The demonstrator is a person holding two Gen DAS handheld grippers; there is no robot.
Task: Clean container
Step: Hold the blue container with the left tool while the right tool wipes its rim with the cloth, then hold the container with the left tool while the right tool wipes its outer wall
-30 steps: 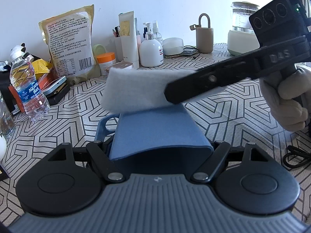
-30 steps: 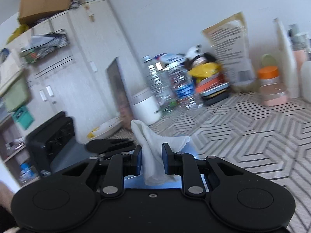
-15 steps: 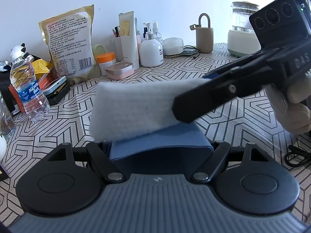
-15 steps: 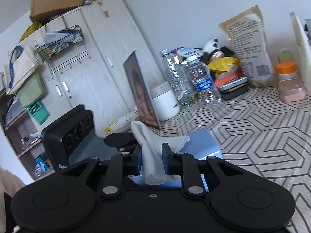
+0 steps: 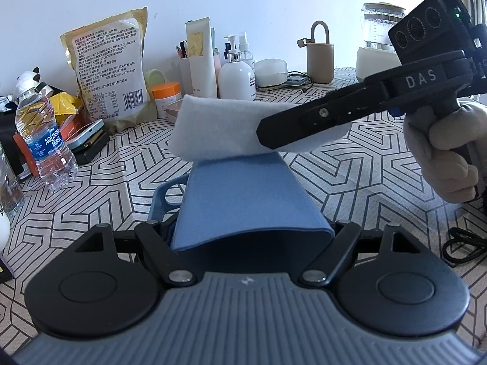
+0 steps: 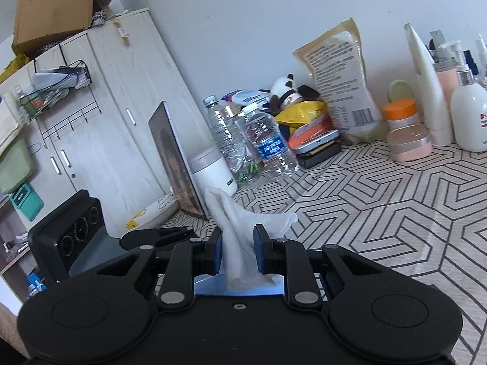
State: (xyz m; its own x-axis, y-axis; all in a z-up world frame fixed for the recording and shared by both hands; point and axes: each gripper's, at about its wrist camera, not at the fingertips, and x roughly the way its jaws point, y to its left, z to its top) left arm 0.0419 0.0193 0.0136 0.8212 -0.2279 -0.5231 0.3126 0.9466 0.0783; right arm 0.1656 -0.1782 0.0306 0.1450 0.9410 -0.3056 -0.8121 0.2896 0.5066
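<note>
Black-lined geometric covering on the table (image 5: 365, 182), with bottles, jars and a food pouch crowded along the far wall; kept all of that well apart from the work.

Held the blue container (image 5: 243, 200) up off the table and close in front of the left wrist camera, with one broad flat wall uppermost and the dark inside facing back; carried it in the left hand-held gripper (image 5: 246, 228), whose jaws stood wide and pressed against its two sides. Showed only as a blue sliver (image 6: 210, 287) in the right wrist view, below the fingers.

Reached in from the right with the right hand-held gripper (image 5: 304, 124), gripped by a gloved hand (image 5: 441, 155); jaws drawn in and pinching a white cloth (image 5: 219, 127), bunched between the blue pads (image 6: 216, 251).

Laid the cloth across the far end of the container's upper wall, apparently touching it; could not confirm contact from either view.

Judged the task as under way rather than finished: cloth taken up, container secured, wiping begun on the outside. Could not make out dirt or wet streaks on the blue surface, so could not say how much had been cleaned. Left to do, by this reading: the rest of that wall, the other sides, the inside.
</note>
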